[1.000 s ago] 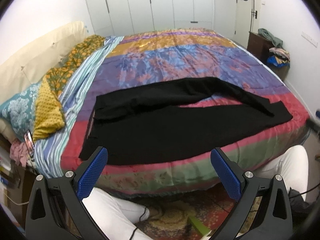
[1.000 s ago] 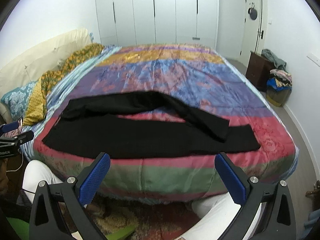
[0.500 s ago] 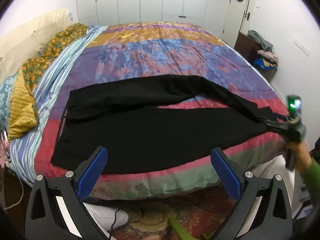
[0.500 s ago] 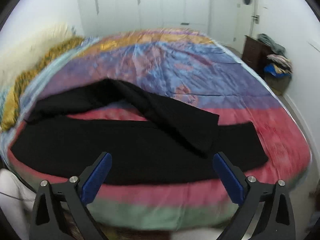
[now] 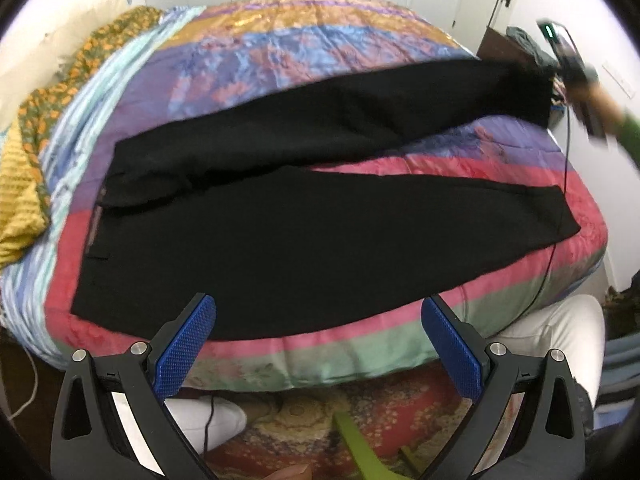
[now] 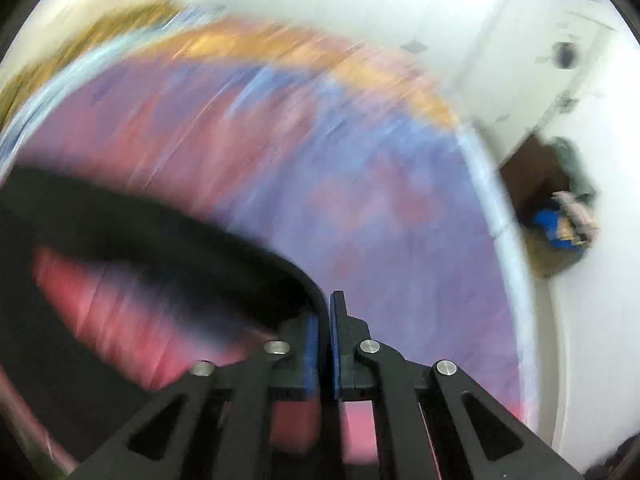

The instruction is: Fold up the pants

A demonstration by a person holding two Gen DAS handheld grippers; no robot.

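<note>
Black pants (image 5: 304, 216) lie across the near part of a bed, waist at the left, legs spread to the right. My left gripper (image 5: 316, 344) is open and empty, above the bed's near edge. My right gripper (image 6: 324, 320) is shut on the hem of the far pant leg (image 6: 168, 240) and holds it above the quilt; it also shows in the left wrist view (image 5: 560, 64) at the upper right, with the leg (image 5: 440, 96) stretched taut toward it. The right wrist view is motion-blurred.
The bed has a colourful striped quilt (image 5: 304, 40) with pillows (image 5: 24, 184) at the left. A dark cabinet with clothes (image 6: 560, 208) stands by the right wall. A patterned rug (image 5: 360, 420) and the person's white-trousered legs (image 5: 560, 328) are below the bed's near edge.
My right gripper has shut on the far leg's hem, lifted it and pulled it to the far right. The left gripper has moved closer to the bed, still open.
</note>
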